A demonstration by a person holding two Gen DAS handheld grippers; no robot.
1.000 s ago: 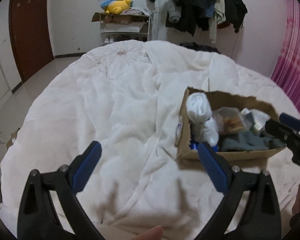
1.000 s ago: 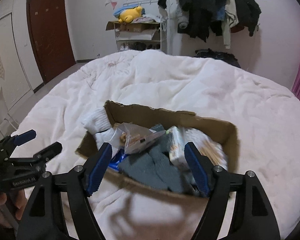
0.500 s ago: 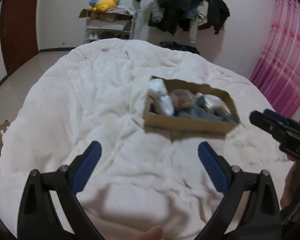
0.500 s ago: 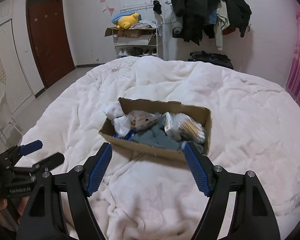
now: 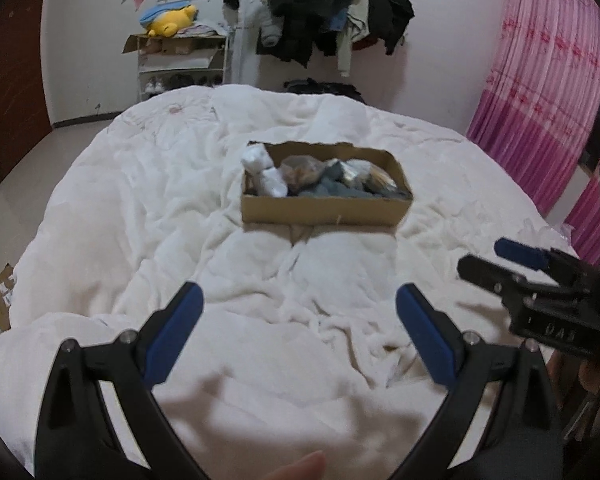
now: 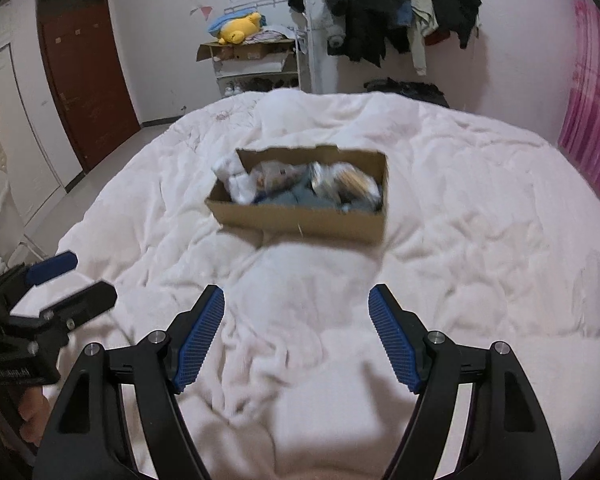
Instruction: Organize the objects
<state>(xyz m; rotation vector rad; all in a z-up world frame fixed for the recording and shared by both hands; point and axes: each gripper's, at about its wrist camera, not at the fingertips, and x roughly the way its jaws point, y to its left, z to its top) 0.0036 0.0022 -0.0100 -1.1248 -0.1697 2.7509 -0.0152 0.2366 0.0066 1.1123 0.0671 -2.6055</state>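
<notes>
- Here the left gripper [image 5: 298,304] stood with its blue-padded jaws spread wide and nothing between them, hovering over the rumpled white duvet [image 5: 148,216].
- Likewise the right gripper [image 6: 296,306] was released, its ribbed blue pads well apart and empty, aimed down at the same duvet.
- Each gripper showed in the other's view: the right one at the right edge of the left wrist view, the left one at the lower left of the right wrist view, with fingers [image 6: 30,408] of the person's hand wrapped under its body.
- A fingertip [image 5: 300,466] edged into the bottom of the left wrist view.
- Beyond both grippers, well apart from their pads, the cardboard box [image 6: 300,220] sat on the duvet near the middle of the bed.
- Inside it lay white socks [image 5: 266,174] at the left end, grey cloth [image 5: 332,188] in the middle, and crinkly clear packets [image 6: 340,180] toward the right; the blur hid finer detail.
- Further back, a white shelf rack [image 6: 256,64] carried a yellow plush toy [image 6: 238,28].
- Dark clothes [image 6: 384,4] hung on the wall beside it.
- A brown door [image 6: 84,76] stood at the left, and a pink curtain [image 5: 540,88] at the right.
</notes>
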